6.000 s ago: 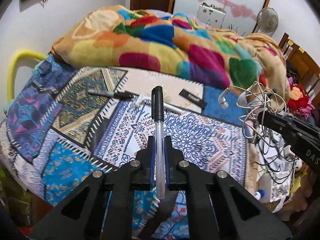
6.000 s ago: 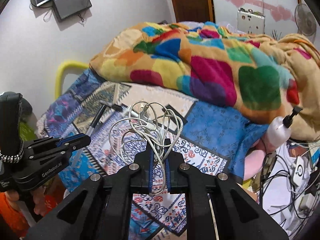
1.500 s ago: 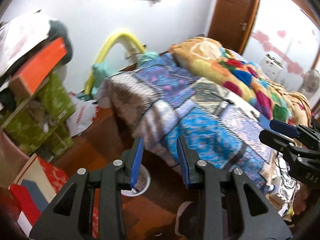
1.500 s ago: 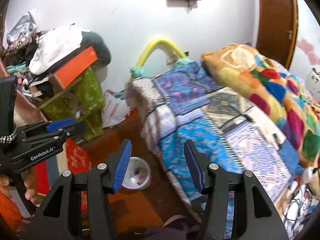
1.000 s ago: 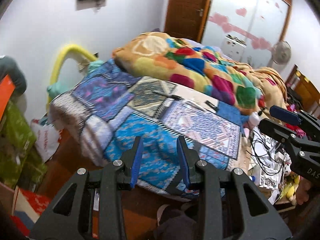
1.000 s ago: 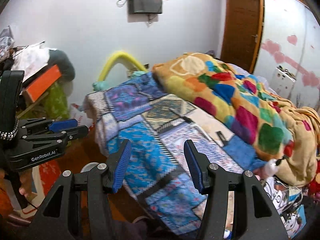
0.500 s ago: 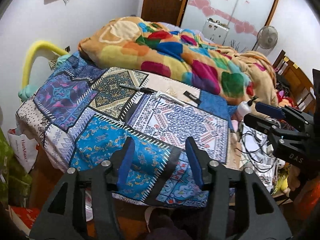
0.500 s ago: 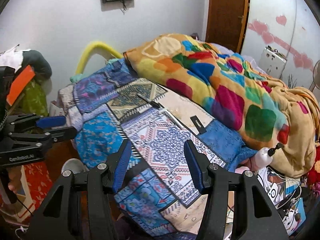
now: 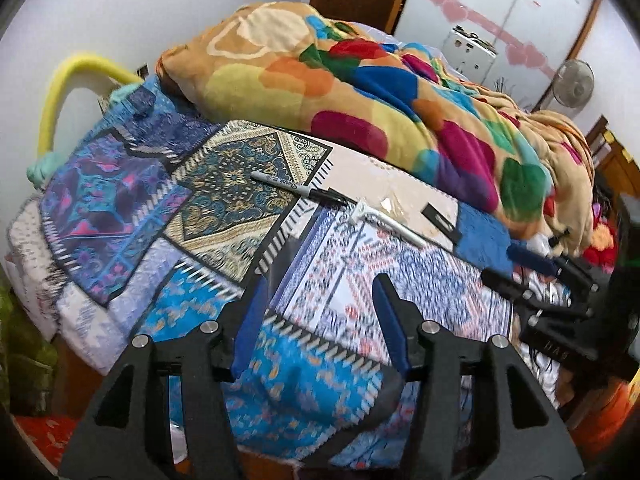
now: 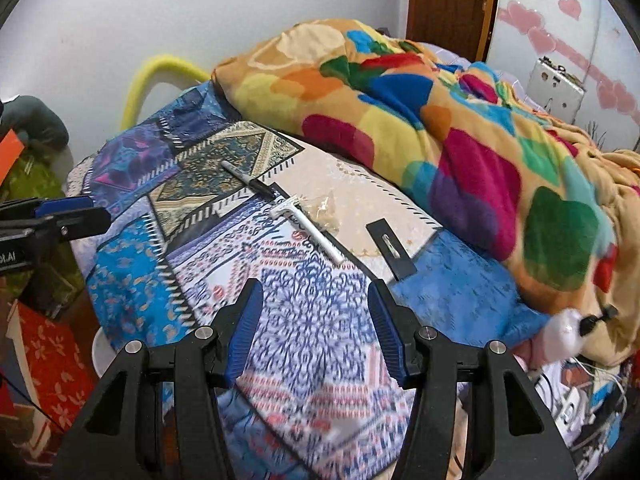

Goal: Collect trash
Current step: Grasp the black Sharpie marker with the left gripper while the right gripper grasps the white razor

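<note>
Over the bed [image 9: 224, 216], both grippers' jaws now gape empty, pen and cable gone.

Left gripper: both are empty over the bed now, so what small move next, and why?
Probably ease the left gripper forward and down toward the black marker. Its jaws stand open with nothing between them, and the marker is the leftmost item on the patchwork bedspread, lying clear beside the white razor.

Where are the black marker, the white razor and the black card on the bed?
black marker [image 9: 298, 189], left wrist view, mid barrel.
white razor [image 10: 310, 226], right wrist view, handle.
black card [image 10: 391, 250], right wrist view, centre.
</note>
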`<state>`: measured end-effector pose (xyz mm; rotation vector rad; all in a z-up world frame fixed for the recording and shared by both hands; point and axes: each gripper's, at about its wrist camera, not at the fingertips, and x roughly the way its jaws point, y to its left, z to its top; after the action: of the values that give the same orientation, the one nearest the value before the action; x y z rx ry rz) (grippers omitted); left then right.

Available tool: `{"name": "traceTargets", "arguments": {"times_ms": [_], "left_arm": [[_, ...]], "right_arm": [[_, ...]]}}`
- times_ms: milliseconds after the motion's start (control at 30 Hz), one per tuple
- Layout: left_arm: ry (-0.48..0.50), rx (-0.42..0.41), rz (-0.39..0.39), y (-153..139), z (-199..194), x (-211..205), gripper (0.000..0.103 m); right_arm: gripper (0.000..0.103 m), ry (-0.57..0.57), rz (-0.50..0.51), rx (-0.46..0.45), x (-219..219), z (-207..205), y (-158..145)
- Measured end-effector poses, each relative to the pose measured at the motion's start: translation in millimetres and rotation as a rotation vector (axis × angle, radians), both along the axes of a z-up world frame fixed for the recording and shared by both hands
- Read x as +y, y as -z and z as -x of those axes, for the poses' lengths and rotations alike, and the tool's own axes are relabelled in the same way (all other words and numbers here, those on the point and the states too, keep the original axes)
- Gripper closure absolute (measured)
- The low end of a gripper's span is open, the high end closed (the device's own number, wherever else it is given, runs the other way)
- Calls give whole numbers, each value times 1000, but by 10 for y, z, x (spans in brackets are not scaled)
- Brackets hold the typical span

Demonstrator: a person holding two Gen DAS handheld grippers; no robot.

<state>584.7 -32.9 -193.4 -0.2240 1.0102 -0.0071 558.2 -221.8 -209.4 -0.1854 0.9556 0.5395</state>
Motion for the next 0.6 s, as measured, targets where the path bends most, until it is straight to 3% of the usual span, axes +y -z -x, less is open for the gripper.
{"name": "traceTargets", "arguments": {"times_ms": [400, 600], "left_arm": [[-91, 80, 98, 747, -1133, 15, 49], [-169, 93, 100, 1045, -1472, 45, 49]], "right_arm": [[52, -37, -14, 21, 277, -511, 540], [67, -61, 20, -41, 343, -573, 635]]}}
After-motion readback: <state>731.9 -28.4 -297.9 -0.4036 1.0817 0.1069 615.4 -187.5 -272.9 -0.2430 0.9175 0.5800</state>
